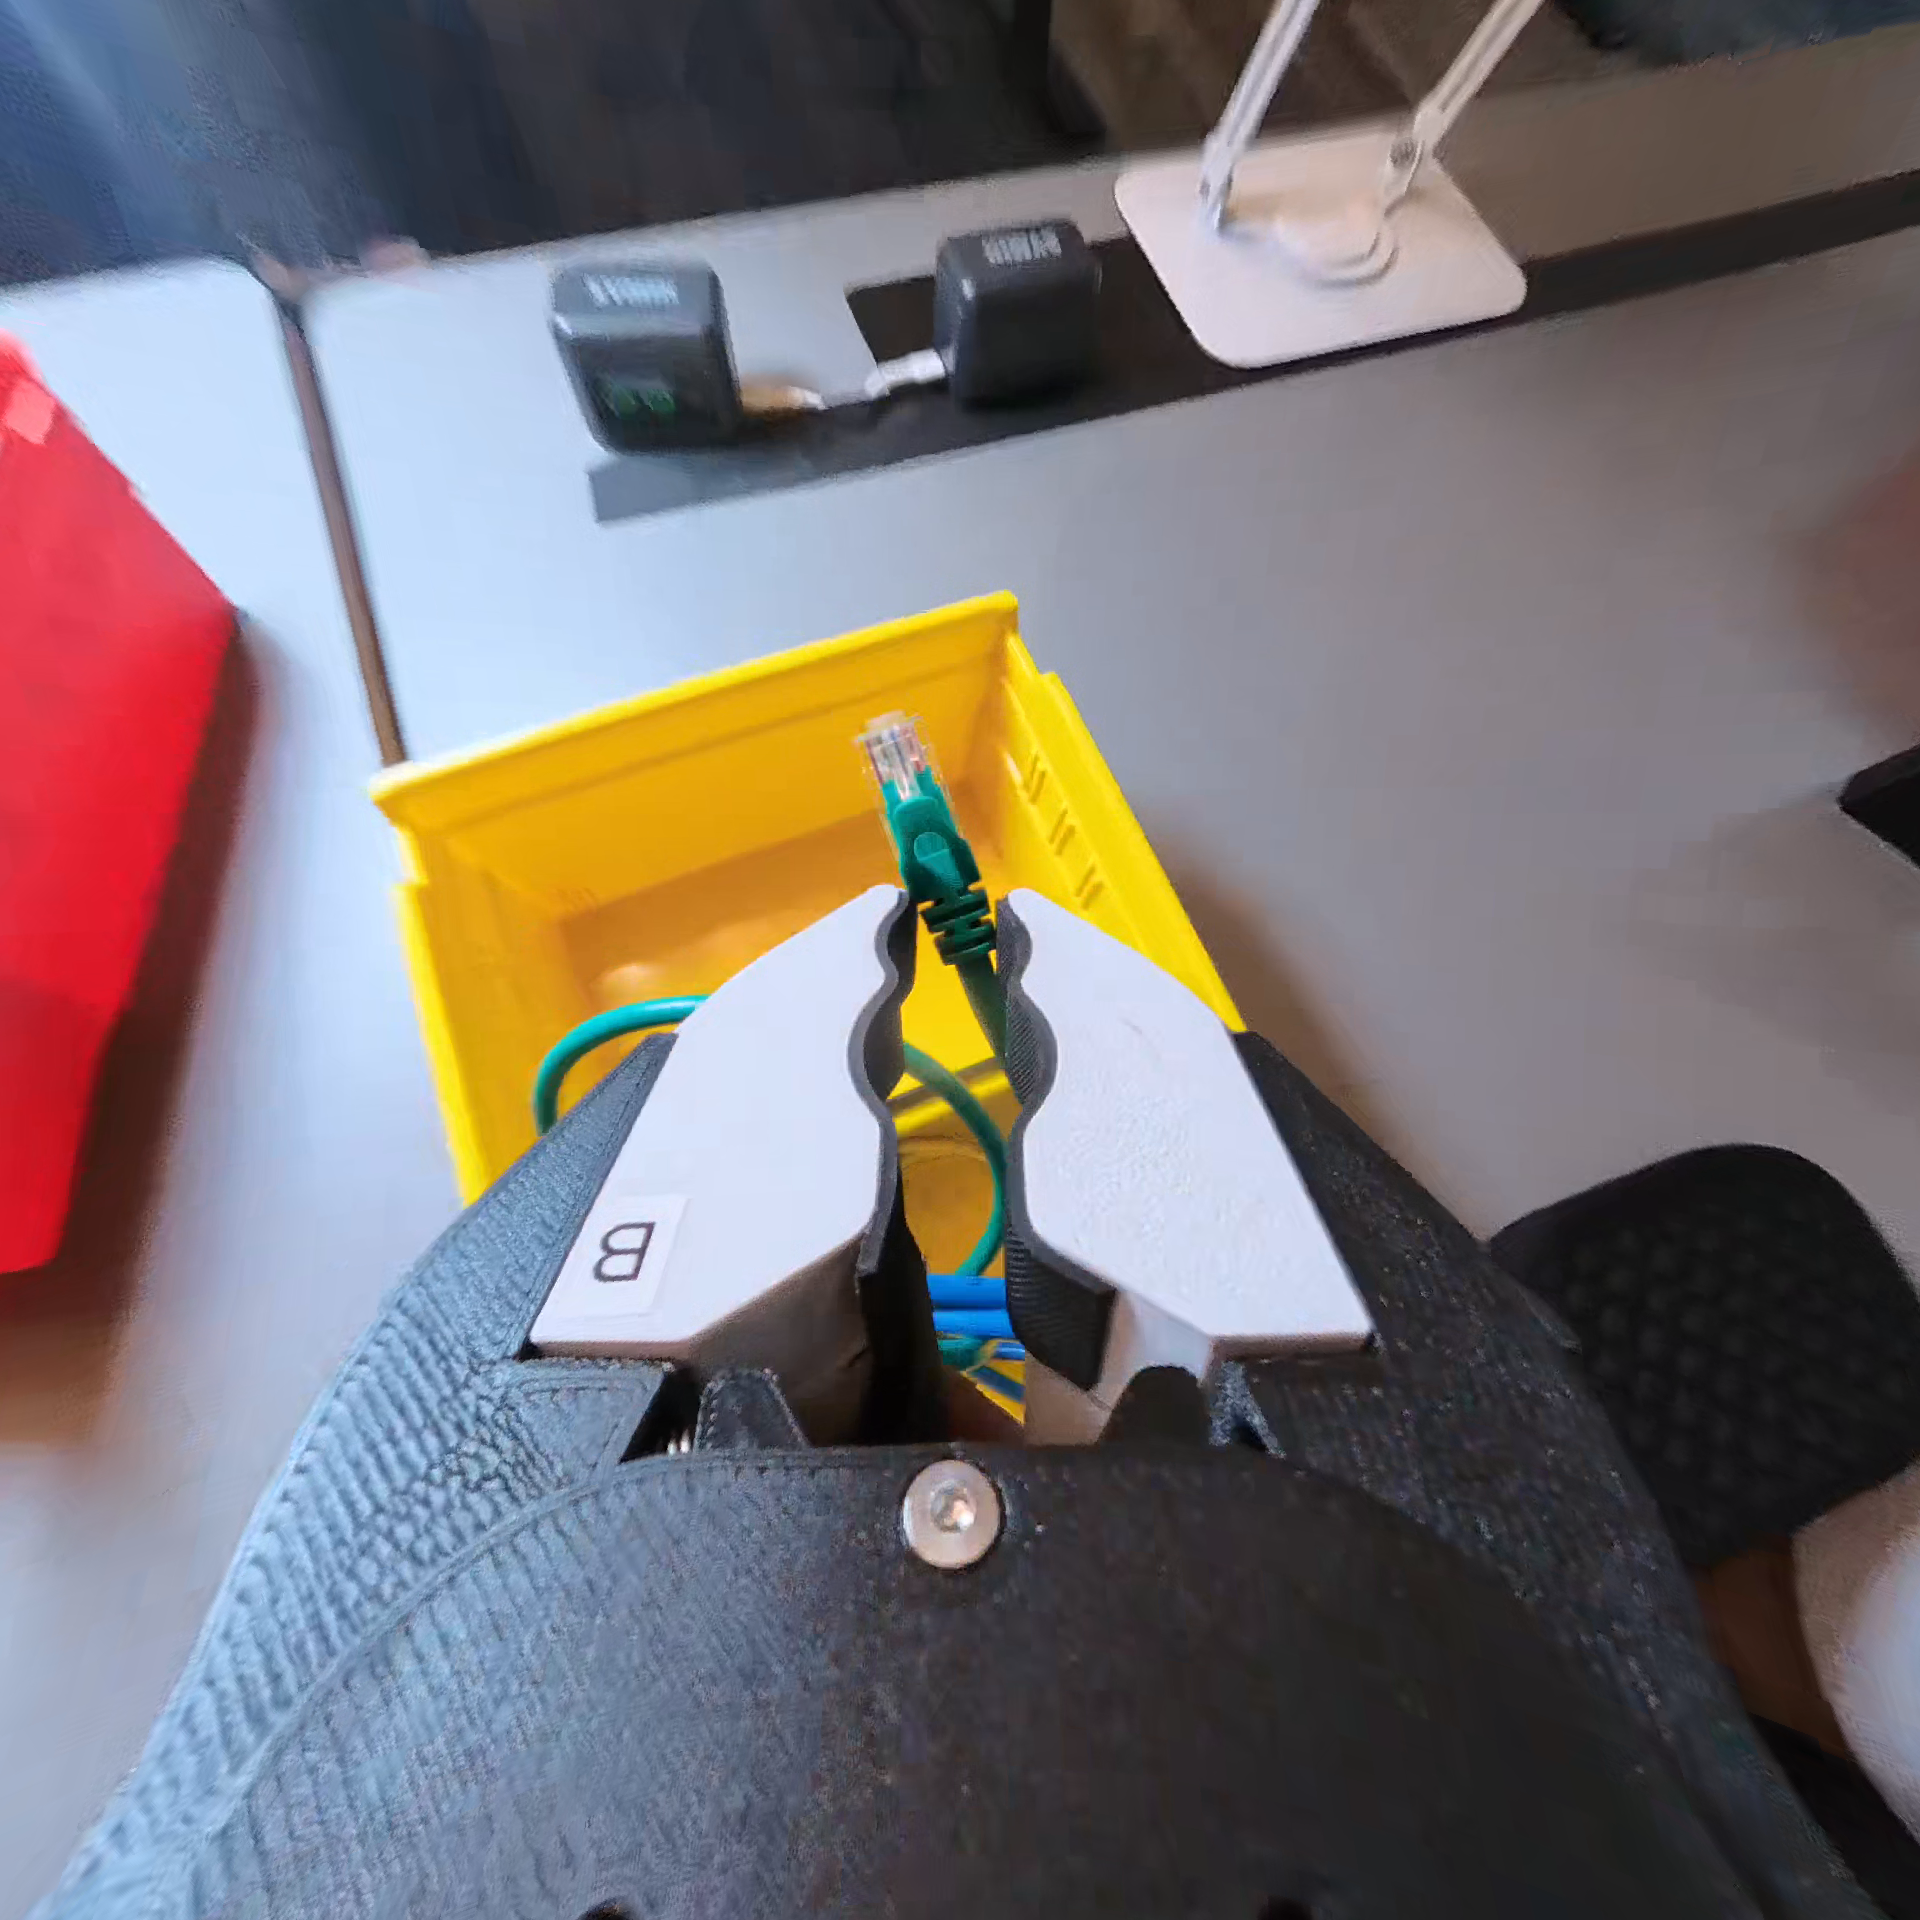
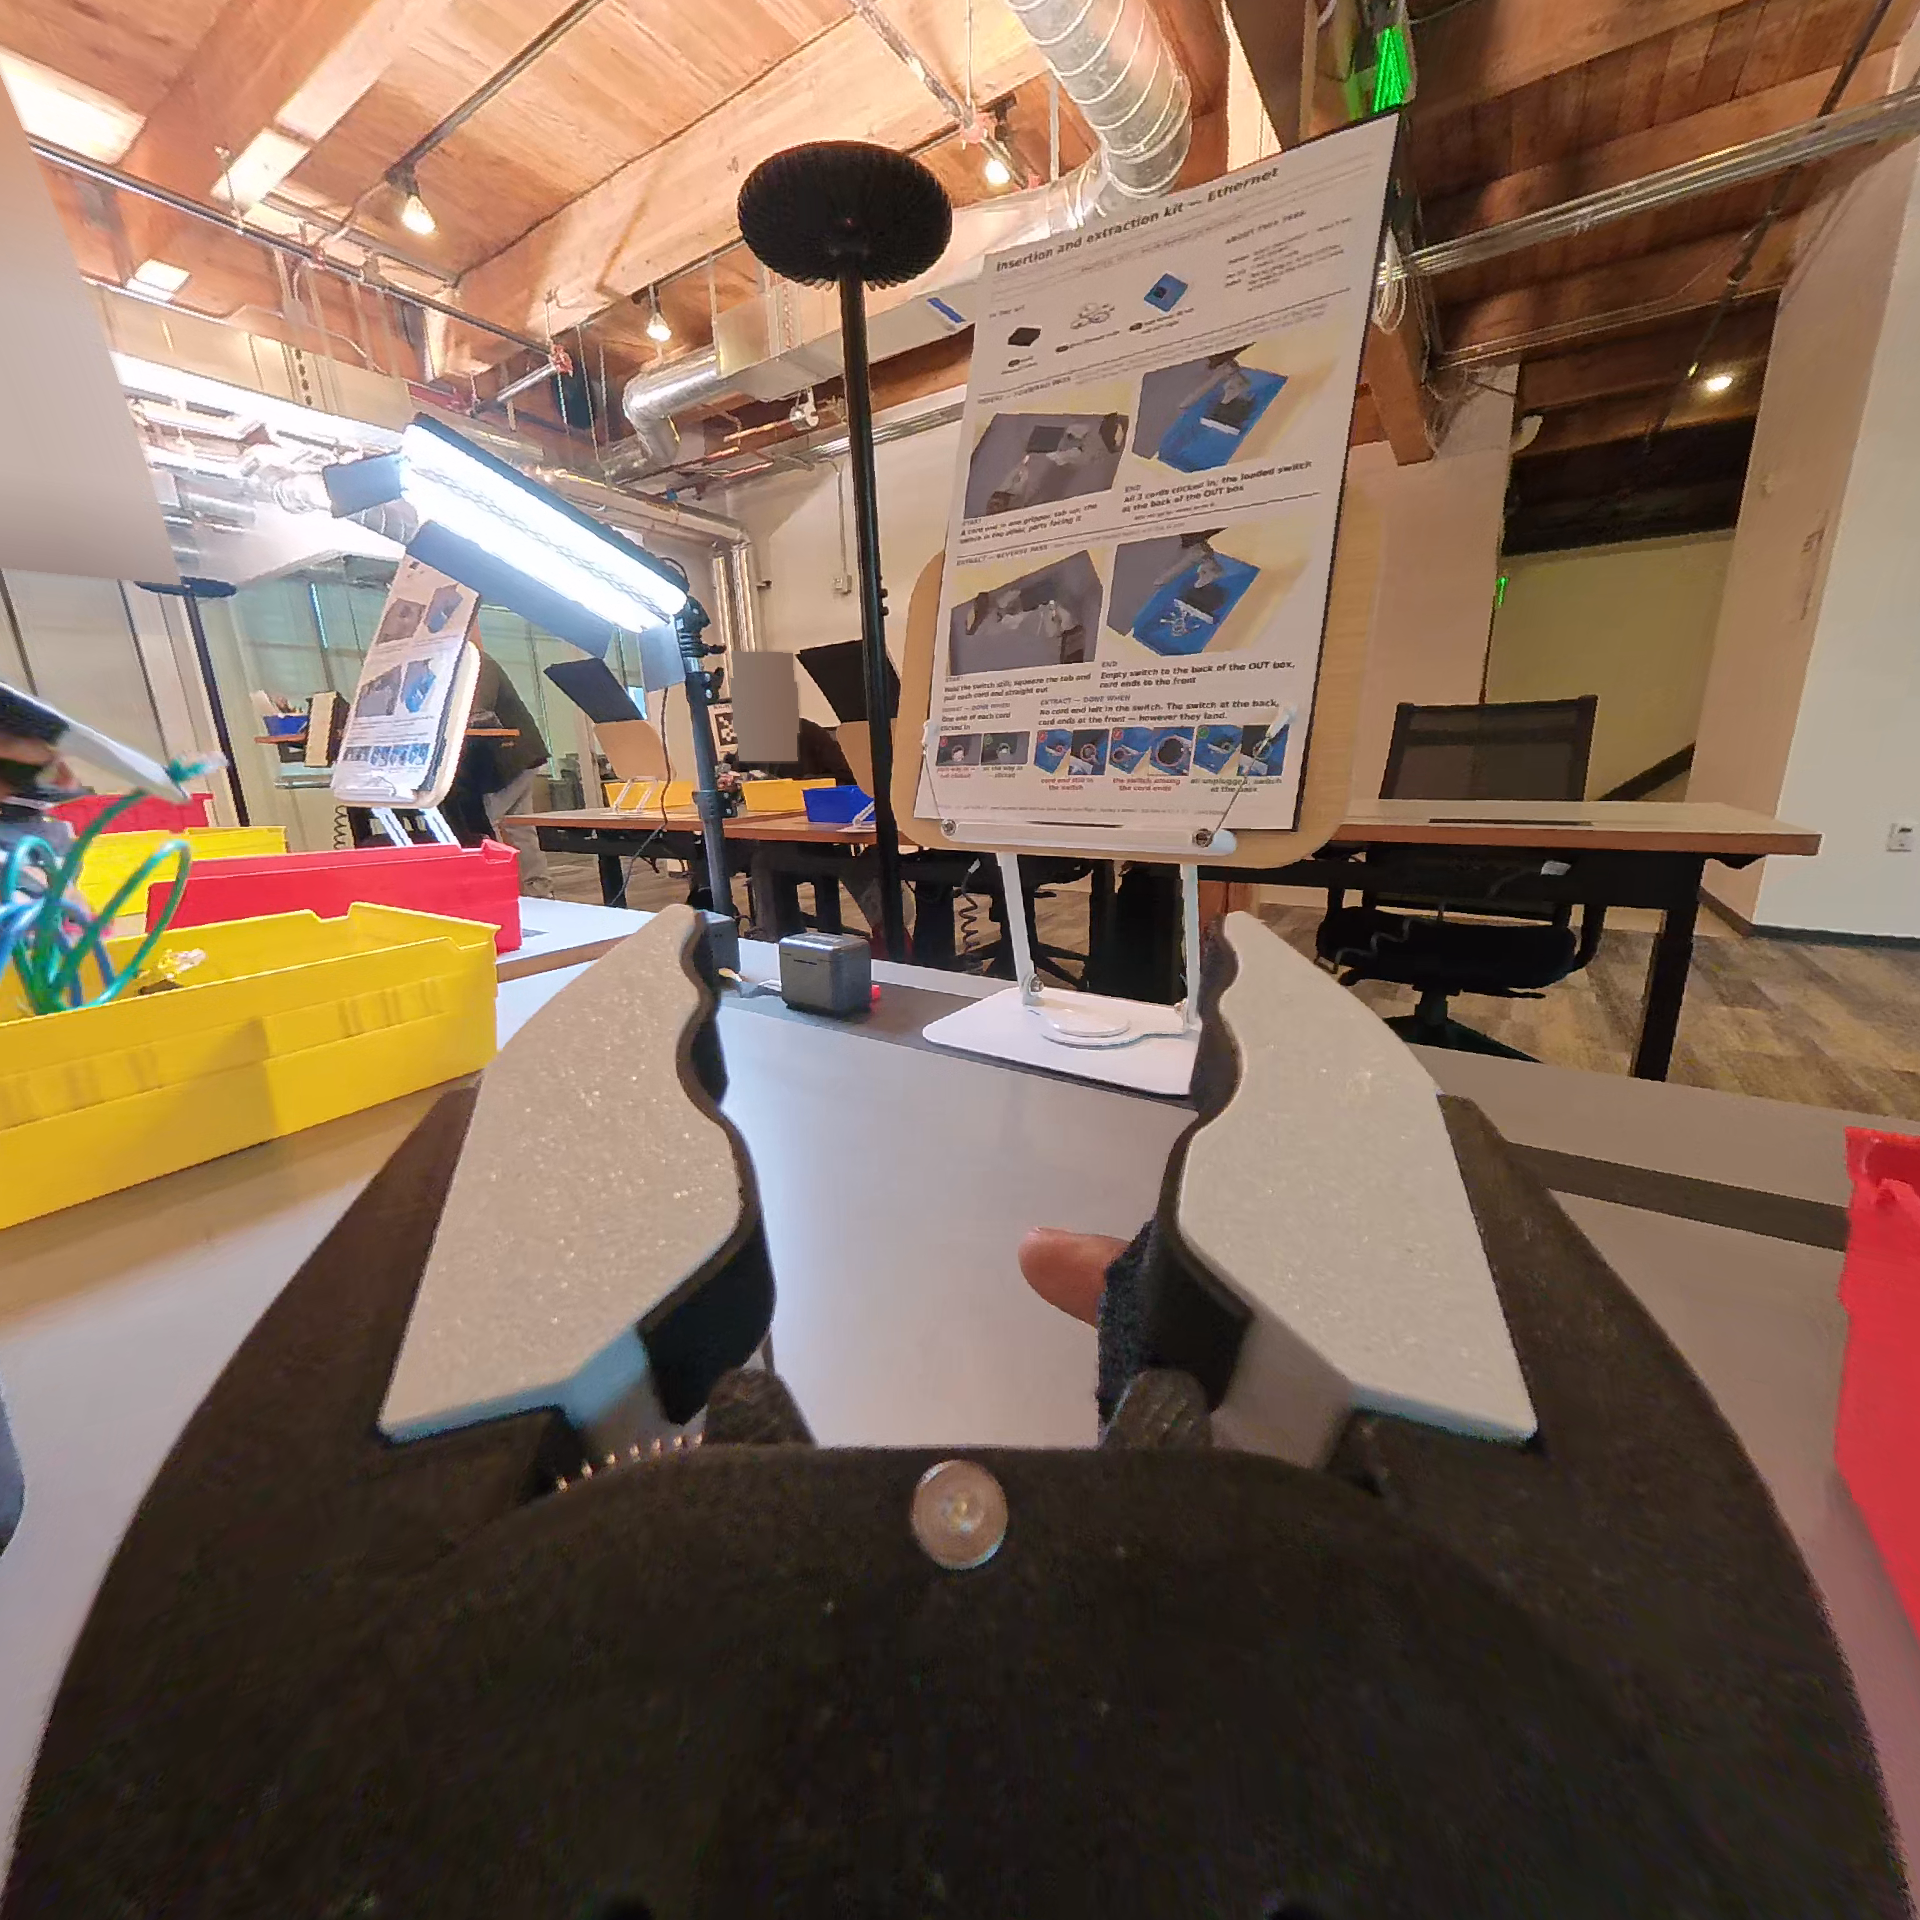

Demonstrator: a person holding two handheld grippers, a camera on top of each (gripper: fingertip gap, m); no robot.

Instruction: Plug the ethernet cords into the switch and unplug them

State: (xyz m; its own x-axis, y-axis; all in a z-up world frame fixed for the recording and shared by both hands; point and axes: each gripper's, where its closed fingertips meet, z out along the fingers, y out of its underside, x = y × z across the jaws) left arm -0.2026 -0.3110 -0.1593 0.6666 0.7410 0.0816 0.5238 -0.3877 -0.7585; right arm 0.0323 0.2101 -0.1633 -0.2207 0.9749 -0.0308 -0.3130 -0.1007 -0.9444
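My left gripper (image 1: 951, 914) is shut on a green ethernet cord (image 1: 940, 883) just behind its clear plug (image 1: 894, 753). The plug points forward, above the far end of a yellow bin (image 1: 675, 717). The rest of the green cord loops down into the bin, where blue cords (image 1: 971, 1320) also lie. My right gripper (image 2: 961, 928) is open and empty, above bare grey table. In the right wrist view the yellow bin (image 2: 260, 1049) stands at the left with the cords (image 2: 62, 935) rising from it. I cannot make out the switch for certain.
Two small black boxes (image 1: 644, 353) (image 1: 1013, 307) sit at the table's back edge. A white stand (image 2: 1081, 1029) holds an instruction sheet (image 2: 1143, 499). A red bin (image 1: 94, 779) is at the left and a red thing (image 2: 1881, 1351) at the right. A person's fingertip (image 2: 1070, 1268) shows between my right fingers. Tip to tip, the grippers are about 60 cm apart.
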